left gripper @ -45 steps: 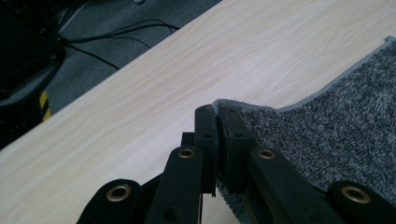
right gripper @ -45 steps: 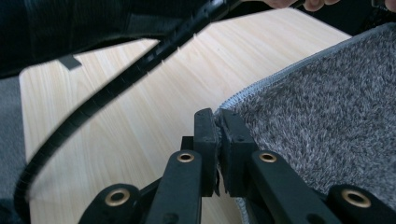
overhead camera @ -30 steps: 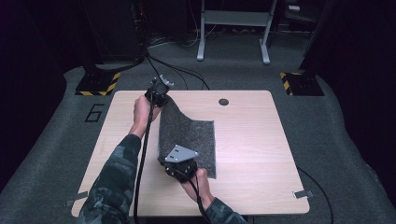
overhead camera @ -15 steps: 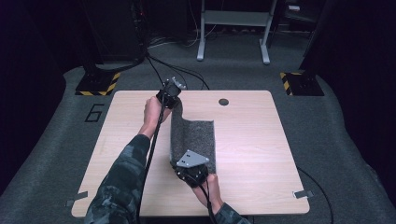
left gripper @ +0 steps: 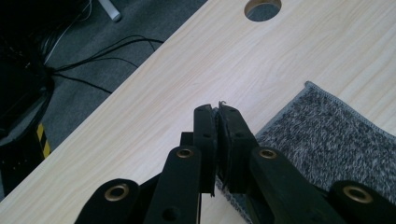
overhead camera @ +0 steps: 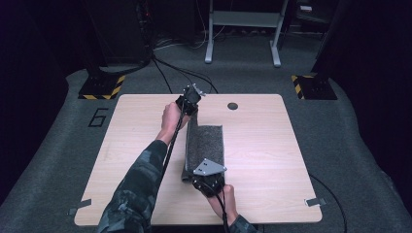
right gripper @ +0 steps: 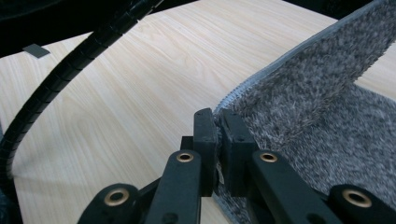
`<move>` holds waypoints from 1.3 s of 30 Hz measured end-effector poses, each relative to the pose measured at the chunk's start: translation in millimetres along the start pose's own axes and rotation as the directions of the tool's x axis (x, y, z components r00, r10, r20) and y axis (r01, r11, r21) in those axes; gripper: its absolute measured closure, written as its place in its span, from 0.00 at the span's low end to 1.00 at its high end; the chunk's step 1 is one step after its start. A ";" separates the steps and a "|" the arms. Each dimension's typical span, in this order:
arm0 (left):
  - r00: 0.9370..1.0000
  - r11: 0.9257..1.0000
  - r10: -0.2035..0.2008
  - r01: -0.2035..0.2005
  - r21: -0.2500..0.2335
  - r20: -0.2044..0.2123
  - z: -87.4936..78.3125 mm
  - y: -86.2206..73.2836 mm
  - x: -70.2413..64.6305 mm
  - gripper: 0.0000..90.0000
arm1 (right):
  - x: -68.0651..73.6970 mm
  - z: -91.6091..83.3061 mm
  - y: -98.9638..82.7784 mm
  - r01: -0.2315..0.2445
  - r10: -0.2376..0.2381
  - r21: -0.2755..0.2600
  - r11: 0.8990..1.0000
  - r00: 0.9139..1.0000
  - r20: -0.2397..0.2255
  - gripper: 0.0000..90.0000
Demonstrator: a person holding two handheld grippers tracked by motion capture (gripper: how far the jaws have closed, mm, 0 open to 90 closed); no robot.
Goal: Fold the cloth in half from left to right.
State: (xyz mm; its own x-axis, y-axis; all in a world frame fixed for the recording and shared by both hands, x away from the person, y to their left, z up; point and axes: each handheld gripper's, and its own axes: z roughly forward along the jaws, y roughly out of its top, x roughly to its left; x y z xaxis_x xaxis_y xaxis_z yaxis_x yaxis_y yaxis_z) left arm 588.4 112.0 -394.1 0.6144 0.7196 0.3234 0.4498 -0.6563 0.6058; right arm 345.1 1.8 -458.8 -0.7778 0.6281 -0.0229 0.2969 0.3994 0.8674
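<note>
From the high view, a grey mat [overhead camera: 206,145] lies near the middle of a wooden table [overhead camera: 272,145], with its left side lifted and folded over toward the right. The left gripper [overhead camera: 190,100] holds the mat's far left corner, just short of the round hole [overhead camera: 232,105] in the table's far edge. The right gripper [overhead camera: 208,178] holds the mat's near left corner, close to the table's near edge. A sleeved arm [overhead camera: 145,174] reaches across the table to the left of the mat.

In the left gripper view, the left gripper [left gripper: 217,112] has its jaws clenched on a thin edge of the mat [left gripper: 336,126], which spreads flat on the table [left gripper: 187,70] to the right of the jaws. The hole [left gripper: 263,8] shows beyond the mat.

In the right gripper view, the right gripper [right gripper: 217,116] is clamped tight on the mat's stitched edge [right gripper: 261,74]. From the jaws the mat [right gripper: 317,70] rises up and away to the right, above the part of it lying on the table [right gripper: 140,84]. A ribbed black cable [right gripper: 60,79] crosses the table left of the mat
</note>
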 end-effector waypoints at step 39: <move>1.000 0.990 0.028 -0.027 0.139 -0.008 60.9 13.3 -41.5 0.96 | -30.6 -4.3 -45.1 -0.154 0.153 0.057 0.986 0.988 0.029 0.94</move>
State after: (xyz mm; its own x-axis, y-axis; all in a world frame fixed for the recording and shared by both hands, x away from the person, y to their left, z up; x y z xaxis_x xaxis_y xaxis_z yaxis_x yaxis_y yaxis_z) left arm 608.3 59.6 -443.8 0.6215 0.7025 0.3466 0.5187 -0.7006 0.4899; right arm 353.1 -38.4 -495.0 -0.7071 0.7006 0.0958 0.4445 0.3350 0.8308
